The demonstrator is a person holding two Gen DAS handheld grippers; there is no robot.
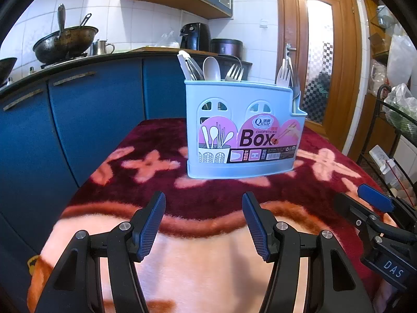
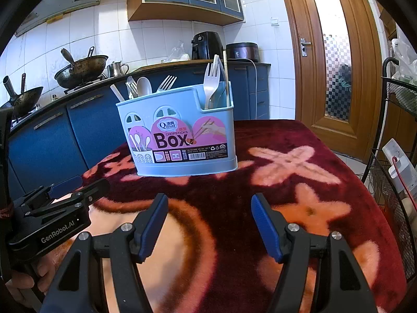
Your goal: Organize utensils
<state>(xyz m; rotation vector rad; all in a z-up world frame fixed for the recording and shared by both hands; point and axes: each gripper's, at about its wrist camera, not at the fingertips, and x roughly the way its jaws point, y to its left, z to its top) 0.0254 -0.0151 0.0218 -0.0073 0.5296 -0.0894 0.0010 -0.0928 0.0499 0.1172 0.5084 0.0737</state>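
Note:
A light blue utensil box (image 1: 242, 130) with a pink "Box" label stands on the red flowered blanket (image 1: 161, 182); it also shows in the right wrist view (image 2: 179, 133). Spoons, forks and chopsticks stand upright in it: a grey spoon (image 1: 211, 68), a metal fork (image 1: 234, 73), white forks (image 2: 212, 80) in the right compartment. My left gripper (image 1: 203, 224) is open and empty, a short way in front of the box. My right gripper (image 2: 207, 228) is open and empty, also in front of the box. Each gripper shows at the edge of the other's view.
Blue kitchen cabinets (image 1: 91, 109) with a dark counter run behind the table, with woks (image 1: 65, 43), an air fryer (image 1: 195, 36) and a cooker (image 2: 242, 50) on it. A wooden door (image 1: 320, 60) is at the right. A black wire rack (image 2: 391, 177) stands by the table's right edge.

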